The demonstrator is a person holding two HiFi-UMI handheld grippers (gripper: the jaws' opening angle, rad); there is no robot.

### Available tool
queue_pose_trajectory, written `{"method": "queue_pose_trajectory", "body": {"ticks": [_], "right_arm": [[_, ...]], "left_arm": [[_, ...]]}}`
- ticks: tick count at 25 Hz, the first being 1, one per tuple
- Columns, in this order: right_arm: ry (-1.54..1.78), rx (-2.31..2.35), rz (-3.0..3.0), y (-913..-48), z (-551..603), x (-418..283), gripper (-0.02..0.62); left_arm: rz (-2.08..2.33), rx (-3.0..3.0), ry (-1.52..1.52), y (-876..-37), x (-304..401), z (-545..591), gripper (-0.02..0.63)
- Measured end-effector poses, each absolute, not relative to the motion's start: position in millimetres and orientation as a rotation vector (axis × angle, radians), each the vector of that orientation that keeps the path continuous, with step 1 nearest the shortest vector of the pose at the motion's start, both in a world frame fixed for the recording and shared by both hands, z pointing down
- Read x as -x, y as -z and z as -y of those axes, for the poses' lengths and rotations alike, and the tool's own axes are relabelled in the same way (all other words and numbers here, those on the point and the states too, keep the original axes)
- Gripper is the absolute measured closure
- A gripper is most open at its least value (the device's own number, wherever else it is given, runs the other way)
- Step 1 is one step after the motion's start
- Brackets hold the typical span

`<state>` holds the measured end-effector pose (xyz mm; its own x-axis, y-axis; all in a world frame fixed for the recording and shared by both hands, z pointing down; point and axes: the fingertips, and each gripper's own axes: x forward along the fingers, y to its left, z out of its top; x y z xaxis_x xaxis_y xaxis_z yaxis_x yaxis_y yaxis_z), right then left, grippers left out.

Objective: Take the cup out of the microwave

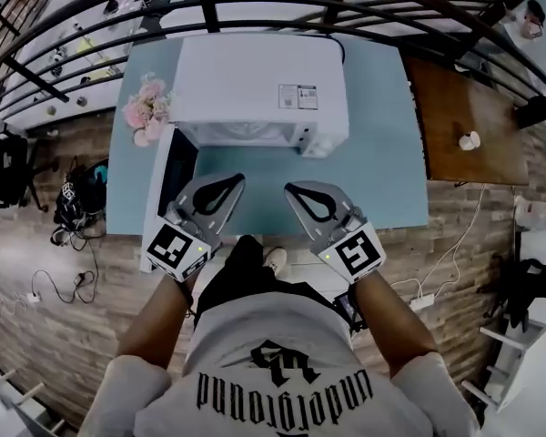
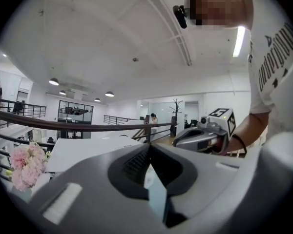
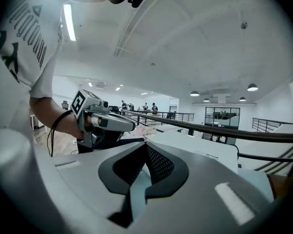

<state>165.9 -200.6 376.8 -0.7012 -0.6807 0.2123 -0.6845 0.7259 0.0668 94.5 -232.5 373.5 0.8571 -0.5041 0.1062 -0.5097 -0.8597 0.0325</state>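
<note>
The white microwave (image 1: 255, 89) stands on a light blue table (image 1: 382, 189), its door (image 1: 166, 194) swung open to the left. Its inside is hidden from above, and I see no cup in any view. My left gripper (image 1: 238, 179) and right gripper (image 1: 290, 188) hover side by side over the table's front part, in front of the microwave's opening. Both are shut with nothing between the jaws. In the left gripper view the left gripper (image 2: 149, 146) has its tips together, with the right gripper (image 2: 205, 136) beside it. The right gripper view shows the right gripper (image 3: 145, 145) likewise and the left gripper (image 3: 105, 121) next to it.
Pink flowers (image 1: 146, 112) stand at the microwave's left rear corner. A brown table (image 1: 469, 121) to the right carries a small white object (image 1: 470, 140). A dark railing (image 1: 282, 12) runs behind the tables. Cables (image 1: 59, 280) lie on the wood floor at left.
</note>
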Motion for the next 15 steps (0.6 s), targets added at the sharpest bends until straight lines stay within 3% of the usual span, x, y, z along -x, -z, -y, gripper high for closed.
{"method": "queue_pose_trajectory", "body": {"ticks": [15], "right_arm": [[-0.052,-0.976,2.72,-492,293,-144,0.595]], "left_arm": [[0.932,-2.844,-0.253,-466,-88,296,0.555]]}}
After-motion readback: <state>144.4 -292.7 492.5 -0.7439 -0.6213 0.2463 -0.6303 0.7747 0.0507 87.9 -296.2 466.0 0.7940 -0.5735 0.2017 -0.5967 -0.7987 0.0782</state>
